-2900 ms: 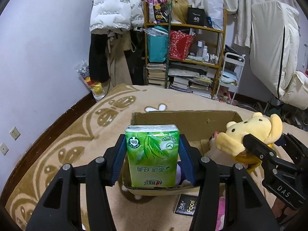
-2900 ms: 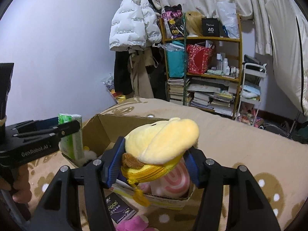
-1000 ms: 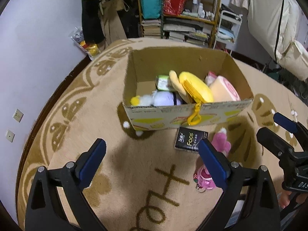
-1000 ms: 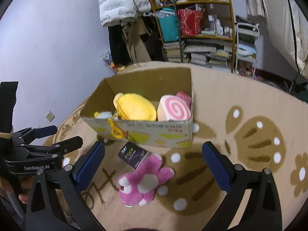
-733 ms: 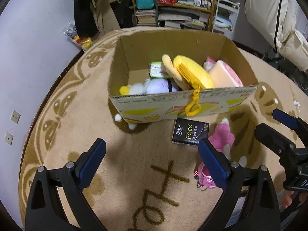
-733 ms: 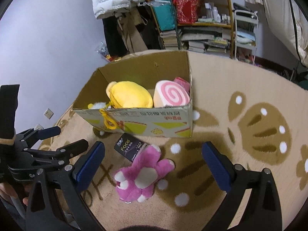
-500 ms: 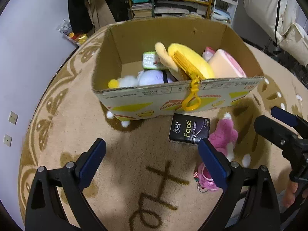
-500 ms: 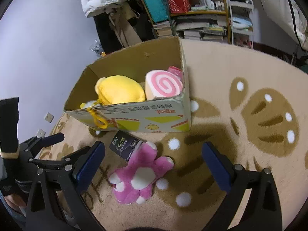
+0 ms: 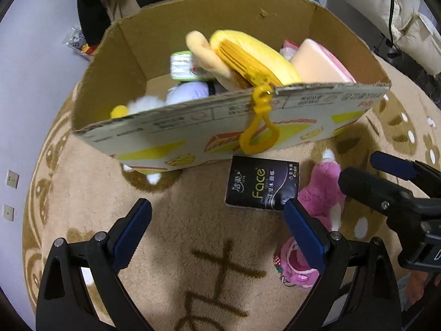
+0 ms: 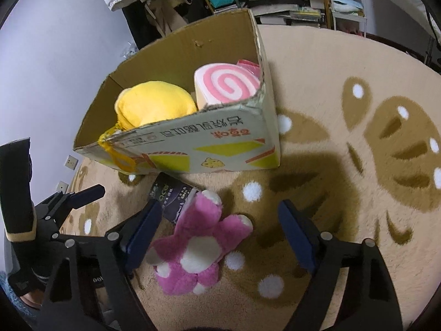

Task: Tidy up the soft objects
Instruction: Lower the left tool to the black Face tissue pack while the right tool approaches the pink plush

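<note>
1. My right tongs point(image 10: 217, 237) hang over the pink plush point(image 10: 198, 248); the jaws are closing with the toy between them, the pads not pressing it.
2. My left tongs point(image 9: 217, 231) stand wide and empty above the rug point(image 9: 171, 248), the black tissue pack point(image 9: 261, 184) just ahead toward their right finger.
3. Both items lie on the rug against the cardboard box point(image 10: 193, 151), so I judge two pickups are left.
4. Inside the box already: yellow plush point(image 10: 154, 104), pink swirl roll point(image 10: 228, 85), green tissue pack point(image 9: 182, 63), a purple toy point(image 9: 190, 93).
</note>
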A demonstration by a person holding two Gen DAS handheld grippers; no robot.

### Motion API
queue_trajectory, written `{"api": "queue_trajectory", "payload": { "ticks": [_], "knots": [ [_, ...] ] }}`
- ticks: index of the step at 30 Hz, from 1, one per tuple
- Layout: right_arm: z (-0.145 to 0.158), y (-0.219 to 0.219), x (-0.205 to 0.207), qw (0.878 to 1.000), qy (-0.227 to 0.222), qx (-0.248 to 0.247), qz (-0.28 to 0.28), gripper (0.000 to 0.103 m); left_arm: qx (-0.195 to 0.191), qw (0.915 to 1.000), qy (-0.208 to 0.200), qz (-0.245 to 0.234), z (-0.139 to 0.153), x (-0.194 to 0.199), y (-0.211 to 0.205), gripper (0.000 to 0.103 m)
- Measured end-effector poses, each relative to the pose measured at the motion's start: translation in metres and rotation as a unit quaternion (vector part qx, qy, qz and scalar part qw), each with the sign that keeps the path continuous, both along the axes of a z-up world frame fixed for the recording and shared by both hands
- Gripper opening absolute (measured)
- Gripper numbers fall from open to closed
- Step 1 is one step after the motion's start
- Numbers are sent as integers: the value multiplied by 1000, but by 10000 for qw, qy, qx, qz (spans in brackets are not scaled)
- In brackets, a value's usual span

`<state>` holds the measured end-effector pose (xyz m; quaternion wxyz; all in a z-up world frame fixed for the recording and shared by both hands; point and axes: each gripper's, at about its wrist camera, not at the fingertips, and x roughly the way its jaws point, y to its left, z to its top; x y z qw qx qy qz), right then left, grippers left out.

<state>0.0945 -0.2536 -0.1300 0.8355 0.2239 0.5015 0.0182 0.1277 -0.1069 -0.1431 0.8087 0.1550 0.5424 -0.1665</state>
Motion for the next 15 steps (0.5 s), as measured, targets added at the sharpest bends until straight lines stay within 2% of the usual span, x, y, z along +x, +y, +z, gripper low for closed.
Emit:
{"api": "queue_trajectory", "payload": {
  "ticks": [8, 11, 13, 15],
  "knots": [
    [-17, -1, 11, 9994, 223, 261, -15, 90, -70, 9997, 191, -129, -16, 8, -8, 96],
    [-23, -1, 14, 9989, 318, 334, -15, 79, -169, 9993, 311, -136, -21, 12, -9, 96],
    [-29, 0, 15, 9983, 410, 423, -28, 78, -227, 9990, 367, -130, -24, 14, -9, 96],
    [-34, 1, 16, 9975, 506, 502, -25, 73, -265, 9985, 448, -167, -29, 16, -10, 96]
  ]
}}
